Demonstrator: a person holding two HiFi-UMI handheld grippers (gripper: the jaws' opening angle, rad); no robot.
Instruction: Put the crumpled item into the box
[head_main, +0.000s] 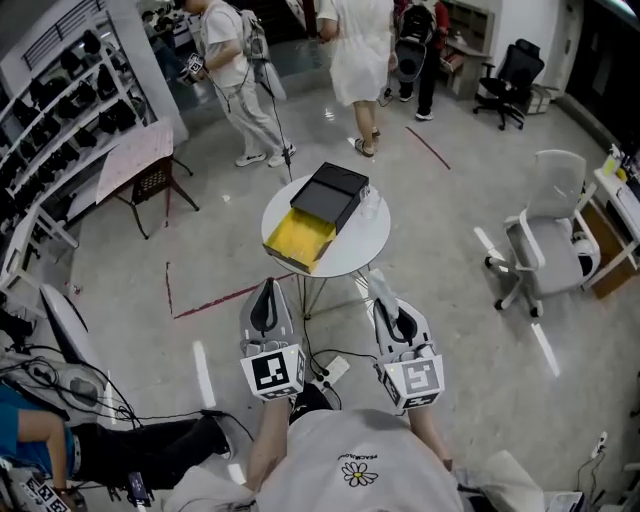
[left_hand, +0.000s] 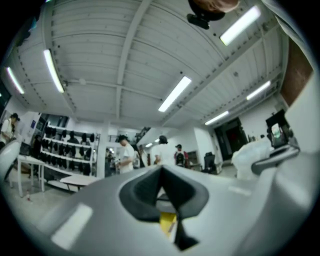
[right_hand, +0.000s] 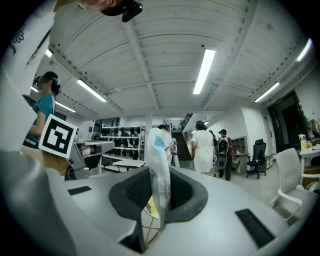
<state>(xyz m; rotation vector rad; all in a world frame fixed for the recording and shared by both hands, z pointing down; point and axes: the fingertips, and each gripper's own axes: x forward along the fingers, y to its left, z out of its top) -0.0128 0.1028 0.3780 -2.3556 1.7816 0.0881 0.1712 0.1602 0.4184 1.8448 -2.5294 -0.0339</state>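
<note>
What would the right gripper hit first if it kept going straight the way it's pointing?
Likely the round table at its near rim, just right of the box, with the crumpled item in the right gripper touching first. Height is unclear, so it may pass above the tabletop.

The crumpled item (right_hand: 159, 165), a whitish translucent plastic wrapper with a pale blue patch, stands upright, pinched in the right claw (right_hand: 159, 196); the box (head_main: 318, 212), black with its yellow tray slid out toward 7 o'clock, lies open on the round white worktop (head_main: 372, 238), at 11 o'clock from the crumpled item.
</note>
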